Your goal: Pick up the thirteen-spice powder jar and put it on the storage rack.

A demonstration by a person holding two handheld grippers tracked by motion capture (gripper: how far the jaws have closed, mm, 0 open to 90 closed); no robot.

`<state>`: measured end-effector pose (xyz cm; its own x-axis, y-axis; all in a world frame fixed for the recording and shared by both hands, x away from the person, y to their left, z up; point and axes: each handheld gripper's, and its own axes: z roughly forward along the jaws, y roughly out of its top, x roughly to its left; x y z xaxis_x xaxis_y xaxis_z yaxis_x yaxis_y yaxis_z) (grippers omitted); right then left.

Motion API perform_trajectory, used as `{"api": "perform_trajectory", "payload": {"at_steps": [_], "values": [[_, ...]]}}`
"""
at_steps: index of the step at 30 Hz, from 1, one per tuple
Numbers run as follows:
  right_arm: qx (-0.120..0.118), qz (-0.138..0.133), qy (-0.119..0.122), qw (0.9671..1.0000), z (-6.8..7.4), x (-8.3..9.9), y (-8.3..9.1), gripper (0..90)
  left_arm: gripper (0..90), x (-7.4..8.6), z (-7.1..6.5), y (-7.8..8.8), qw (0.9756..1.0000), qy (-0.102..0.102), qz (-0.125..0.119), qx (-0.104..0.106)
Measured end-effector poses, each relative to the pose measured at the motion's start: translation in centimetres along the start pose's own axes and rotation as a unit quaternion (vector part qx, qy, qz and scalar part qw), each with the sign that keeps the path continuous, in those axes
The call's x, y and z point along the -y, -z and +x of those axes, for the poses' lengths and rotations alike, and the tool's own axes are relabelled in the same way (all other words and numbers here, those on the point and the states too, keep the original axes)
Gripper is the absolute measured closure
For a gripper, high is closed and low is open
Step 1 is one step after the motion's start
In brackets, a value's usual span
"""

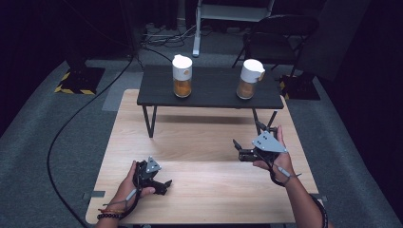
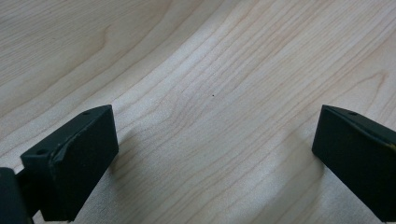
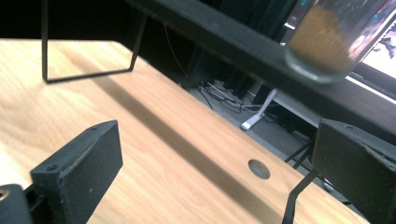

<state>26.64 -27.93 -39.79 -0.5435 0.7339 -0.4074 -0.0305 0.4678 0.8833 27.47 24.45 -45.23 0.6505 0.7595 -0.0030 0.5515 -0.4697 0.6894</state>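
Observation:
Two glass jars with white lids and brown contents stand on a low black shelf point(image 1: 209, 97): the left jar point(image 1: 182, 76) and the right jar point(image 1: 250, 79). My left gripper point(image 1: 165, 185) rests low over the near left of the wooden table point(image 1: 199, 142). In the left gripper view the left gripper point(image 2: 215, 154) is open, with bare wood between its fingers. My right gripper point(image 1: 239, 149) is held at the right, in front of the shelf. The right gripper point(image 3: 215, 172) is open and empty, and one jar's base point(image 3: 334, 42) shows above it on the shelf point(image 3: 233, 35).
The shelf stands on thin black wire legs point(image 1: 149, 121) at the table's far side. A leg point(image 3: 88, 74) and a round hole point(image 3: 259, 169) in the tabletop show in the right gripper view. Cables point(image 1: 76, 128) and a folding chair point(image 1: 280, 35) are on the grey floor.

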Motion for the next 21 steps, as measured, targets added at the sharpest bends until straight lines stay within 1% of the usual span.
{"api": "perform_trajectory", "payload": {"at_steps": [10,12,16,21], "values": [[-0.017,0.021,0.019,0.9994,1.4,1.5,0.2,1.4,0.5,0.0,0.0,0.0,1.0,0.0,0.0,0.0],[-0.018,0.026,0.025,0.9992,1.8,1.8,0.2,1.4,0.4,0.0,0.0,0.0,1.0,0.001,0.0,0.0],[-0.022,0.037,0.027,0.9987,2.1,2.4,0.4,1.4,0.5,0.0,0.0,0.0,1.0,0.001,0.0,0.0],[-0.023,0.056,0.037,0.9975,2.6,3.1,0.5,1.4,0.5,0.0,0.0,0.0,1.0,0.001,0.0,0.0]]}}
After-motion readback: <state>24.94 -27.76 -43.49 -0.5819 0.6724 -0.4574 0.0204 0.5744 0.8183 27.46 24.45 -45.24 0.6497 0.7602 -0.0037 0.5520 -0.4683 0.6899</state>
